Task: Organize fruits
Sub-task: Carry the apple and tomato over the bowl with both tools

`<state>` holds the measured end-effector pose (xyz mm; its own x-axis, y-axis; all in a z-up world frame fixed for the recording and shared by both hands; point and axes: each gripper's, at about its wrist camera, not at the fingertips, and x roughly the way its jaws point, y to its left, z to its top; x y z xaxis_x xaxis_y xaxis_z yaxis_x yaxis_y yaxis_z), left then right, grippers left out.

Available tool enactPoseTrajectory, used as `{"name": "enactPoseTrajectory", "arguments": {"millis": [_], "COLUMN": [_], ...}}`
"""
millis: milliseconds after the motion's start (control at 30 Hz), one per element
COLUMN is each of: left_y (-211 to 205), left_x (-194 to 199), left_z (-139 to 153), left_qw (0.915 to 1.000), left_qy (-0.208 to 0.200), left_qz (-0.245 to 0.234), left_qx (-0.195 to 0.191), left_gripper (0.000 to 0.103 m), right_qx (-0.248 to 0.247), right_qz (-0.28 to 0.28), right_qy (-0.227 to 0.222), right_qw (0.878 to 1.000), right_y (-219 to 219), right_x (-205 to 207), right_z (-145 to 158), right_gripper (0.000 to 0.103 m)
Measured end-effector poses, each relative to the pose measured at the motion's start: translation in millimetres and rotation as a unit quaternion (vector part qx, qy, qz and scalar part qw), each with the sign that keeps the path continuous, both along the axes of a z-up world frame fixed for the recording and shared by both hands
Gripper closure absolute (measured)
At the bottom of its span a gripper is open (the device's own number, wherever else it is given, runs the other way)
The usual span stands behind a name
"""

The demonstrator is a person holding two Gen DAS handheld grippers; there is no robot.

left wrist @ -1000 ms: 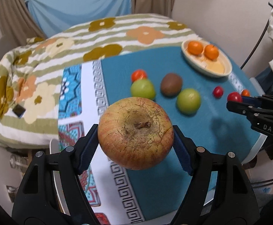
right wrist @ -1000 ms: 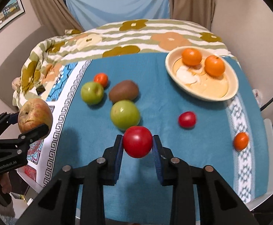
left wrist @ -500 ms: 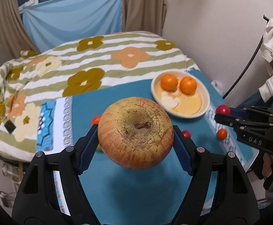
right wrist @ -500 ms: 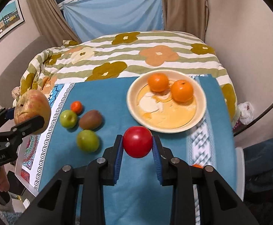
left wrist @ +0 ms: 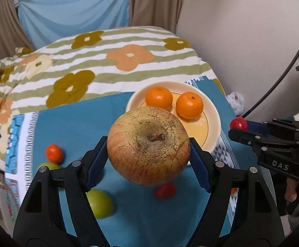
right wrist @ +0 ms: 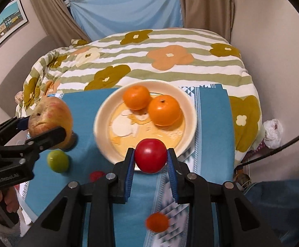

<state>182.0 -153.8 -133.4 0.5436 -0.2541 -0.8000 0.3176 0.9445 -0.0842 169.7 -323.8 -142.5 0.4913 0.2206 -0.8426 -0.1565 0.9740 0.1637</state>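
Note:
My left gripper (left wrist: pixel 148 152) is shut on a large russet apple (left wrist: pixel 148 148) and holds it in the air just in front of the cream plate (left wrist: pixel 214 119); it also shows in the right wrist view (right wrist: pixel 44 123). My right gripper (right wrist: pixel 150 156) is shut on a small red fruit (right wrist: pixel 150 156) over the plate's near rim (right wrist: pixel 100 119). Two oranges (right wrist: pixel 136 97) (right wrist: pixel 165 110) lie in the plate. A green fruit (right wrist: pixel 58 161), a small red fruit (right wrist: pixel 96 175) and a small orange fruit (right wrist: pixel 157 221) lie on the blue cloth.
The blue cloth (left wrist: pixel 77 127) covers a small table next to a bed with a flowered blanket (right wrist: pixel 149 57). More fruit lies at the left in the left wrist view: a small orange one (left wrist: pixel 54 153) and a green one (left wrist: pixel 100 203). A wall is close on the right.
Both grippers have moved forward and right with their fruit, from over the loose fruits to the plate. The plate now looks larger and nearer in both views.

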Motion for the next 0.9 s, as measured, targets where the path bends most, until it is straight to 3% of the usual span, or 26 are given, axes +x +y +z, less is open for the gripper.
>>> {"name": "enactPoseTrajectory", "arguments": {"millis": [200,500,733,767,833,900], "left_y": [-31,-59,-56,-54,-52,-49], "left_x": [20,35,38,36,32,28], "left_z": [-32,-55,-66,-65,-56,-46], "left_qw": [0.9996,0.998,0.9968,0.997,0.9981,0.9989], "left_qy": [0.017,0.032,0.071,0.07,0.054,0.035], "left_qz": [0.008,-0.008,-0.02,-0.024,-0.026,-0.028], "left_qx": [0.022,0.053,0.031,0.022,0.017,0.013], "left_gripper": [0.023,0.023,0.022,0.02,0.0,0.0], "right_qx": [0.008,0.017,0.02,0.021,0.023,0.023], "right_qz": [0.017,0.02,0.011,0.01,0.009,0.01], "right_qy": [0.014,0.022,0.021,0.021,0.021,0.021], "right_qw": [1.0,0.999,1.0,0.999,0.999,0.999], "right_y": [-19,-37,-46,-46,-47,-46], "right_x": [19,30,34,35,37,38], "right_z": [-18,-31,-34,-34,-34,-33], "right_gripper": [0.075,0.075,0.075,0.075,0.075,0.075]}}
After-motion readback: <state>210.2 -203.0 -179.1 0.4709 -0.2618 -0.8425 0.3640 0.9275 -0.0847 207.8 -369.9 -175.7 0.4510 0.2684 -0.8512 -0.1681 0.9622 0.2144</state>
